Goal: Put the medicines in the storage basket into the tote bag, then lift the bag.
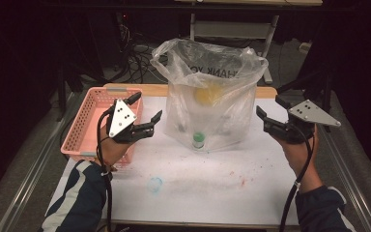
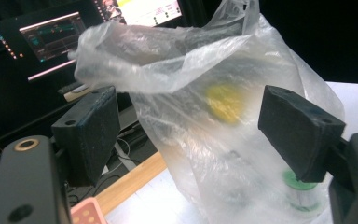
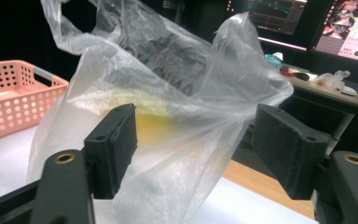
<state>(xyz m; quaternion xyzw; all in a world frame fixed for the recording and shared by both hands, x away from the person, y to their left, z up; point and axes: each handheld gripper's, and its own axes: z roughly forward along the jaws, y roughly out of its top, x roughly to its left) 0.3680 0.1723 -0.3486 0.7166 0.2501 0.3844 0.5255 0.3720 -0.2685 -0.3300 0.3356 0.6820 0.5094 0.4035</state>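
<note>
A clear plastic bag (image 1: 212, 96) stands open-mouthed at the back middle of the white table (image 1: 212, 183). Inside it are a yellow object (image 1: 206, 94) and a green-capped bottle (image 1: 199, 138). My left gripper (image 1: 147, 107) hovers just left of the bag, jaws open and empty, in front of the pink basket (image 1: 79, 128). My right gripper (image 1: 269, 106) hovers just right of the bag, also open and empty. In the left gripper view the bag (image 2: 223, 121) lies beyond the spread gripper (image 2: 193, 133), apart from it. The right gripper view shows the bag (image 3: 177, 93) past the open gripper (image 3: 200, 149).
The pink perforated basket (image 3: 9, 93) sits at the table's left edge. A small bluish ring mark (image 1: 155, 184) and red specks (image 1: 244, 181) lie on the near tabletop. Lit monitors (image 2: 56, 35) and a cluttered desk (image 3: 326, 81) stand beyond the table's far wooden edge.
</note>
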